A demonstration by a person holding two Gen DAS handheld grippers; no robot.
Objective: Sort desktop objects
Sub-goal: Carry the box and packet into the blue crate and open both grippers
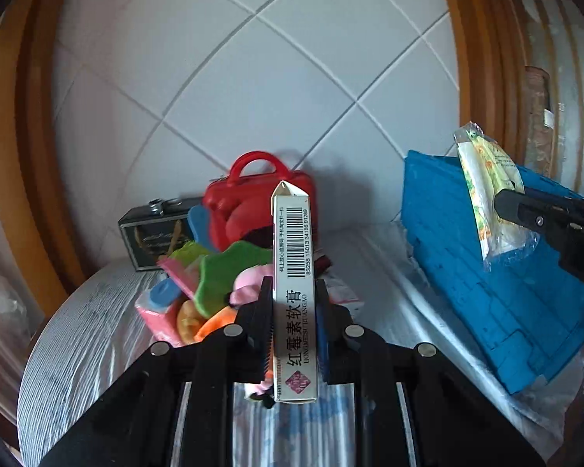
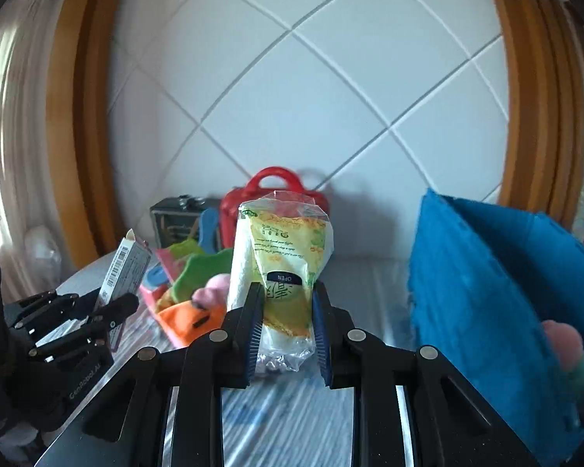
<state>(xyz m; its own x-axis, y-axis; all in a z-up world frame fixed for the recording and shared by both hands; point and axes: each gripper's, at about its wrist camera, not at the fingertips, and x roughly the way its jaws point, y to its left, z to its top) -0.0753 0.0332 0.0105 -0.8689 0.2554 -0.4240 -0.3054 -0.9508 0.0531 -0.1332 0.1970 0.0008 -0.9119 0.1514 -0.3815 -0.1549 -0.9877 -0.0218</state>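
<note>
My left gripper [image 1: 294, 303] is shut on a narrow white ointment box [image 1: 294, 257] with a barcode, held upright above the table. The same box [image 2: 122, 268] and left gripper [image 2: 109, 311] show at the left of the right wrist view. My right gripper [image 2: 286, 311] is shut on a yellow-green tissue pack in clear wrap [image 2: 280, 268], lifted over the table. That pack [image 1: 490, 194] and the right gripper [image 1: 506, 204] appear at the right of the left wrist view, in front of the blue crate [image 1: 486, 257].
A pile of colourful toys [image 1: 206, 288] lies on the plastic-covered table [image 1: 78, 330], with a red toy case [image 1: 253, 202] and a black box [image 1: 152, 233] behind it by the tiled wall. The blue crate [image 2: 498, 292] stands at the right, holding a pinkish object [image 2: 562, 342].
</note>
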